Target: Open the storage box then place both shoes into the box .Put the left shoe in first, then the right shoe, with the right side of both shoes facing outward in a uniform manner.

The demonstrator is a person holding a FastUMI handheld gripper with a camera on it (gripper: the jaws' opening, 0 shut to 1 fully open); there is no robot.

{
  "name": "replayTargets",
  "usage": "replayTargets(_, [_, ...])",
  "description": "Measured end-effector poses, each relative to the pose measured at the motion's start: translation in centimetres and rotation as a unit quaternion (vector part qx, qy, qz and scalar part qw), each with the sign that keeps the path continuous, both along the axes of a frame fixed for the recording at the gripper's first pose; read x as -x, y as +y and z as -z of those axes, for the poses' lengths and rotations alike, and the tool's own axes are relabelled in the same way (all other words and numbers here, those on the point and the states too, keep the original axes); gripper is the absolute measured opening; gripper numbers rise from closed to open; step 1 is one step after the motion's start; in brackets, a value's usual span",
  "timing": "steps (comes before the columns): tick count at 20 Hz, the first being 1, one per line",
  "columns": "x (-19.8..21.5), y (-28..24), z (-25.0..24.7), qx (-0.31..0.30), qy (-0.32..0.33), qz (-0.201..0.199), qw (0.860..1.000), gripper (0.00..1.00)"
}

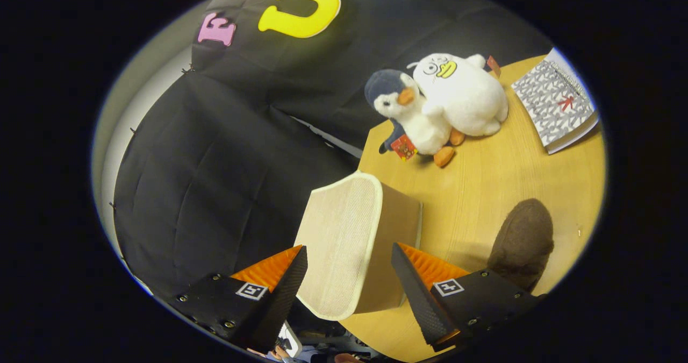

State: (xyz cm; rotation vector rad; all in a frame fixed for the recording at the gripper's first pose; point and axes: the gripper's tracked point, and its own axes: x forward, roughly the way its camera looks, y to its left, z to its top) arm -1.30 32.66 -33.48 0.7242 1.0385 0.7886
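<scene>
claw [349,269] spread wide, closed storage box [349,244] between its fingers

A light wooden table [484,191] stood against the booth's black cloth wall [215,164], its grain evenly lit; the cloth hung creased and seamed; beyond its edge a pale wall [115,132] showed; soft shadows lay on the tabletop.

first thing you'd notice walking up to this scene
The beige storage box stands on the wooden table, between the gripper's open fingers, which do not press on it. Beyond it two plush toys lean together, a penguin and a white duck. A brown shoe lies just past the right finger.
</scene>
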Motion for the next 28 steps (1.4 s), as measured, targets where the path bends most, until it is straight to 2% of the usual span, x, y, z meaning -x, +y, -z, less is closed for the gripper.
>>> replayTargets(4, [1.1,1.8,2.8,-0.015,0.054,-0.013,0.998,0.96])
replayTargets(10, [1.3,2.9,3.2,-0.027,0.076,-0.014,0.997,0.94])
replayTargets(11, [1.3,3.2,3.1,-0.031,0.076,-0.016,0.996,0.87])
replayTargets(12, [1.2,3.3,2.9,-0.033,0.075,-0.017,0.997,0.87])
replayTargets(13, [1.4,3.4,2.8,-0.036,0.077,-0.020,0.996,0.78])
replayTargets(14, [1.4,3.7,2.6,-0.041,0.078,-0.022,0.996,0.78])
replayTargets(17, [1.2,4.1,1.7,-0.063,0.085,-0.025,0.994,0.26])
replayTargets(18, [1.0,6.9,3.1,-0.069,0.079,-0.006,0.994,0.26])
replayTargets(19, [0.8,6.9,2.6,-0.069,0.080,-0.009,0.994,0.03])
replayTargets(22, [0.4,10.9,3.1,-0.059,0.075,-0.024,0.995,0.04])
replayTargets(28, [-0.3,9.1,-4.6,-0.043,0.047,-0.013,0.998,0.04])
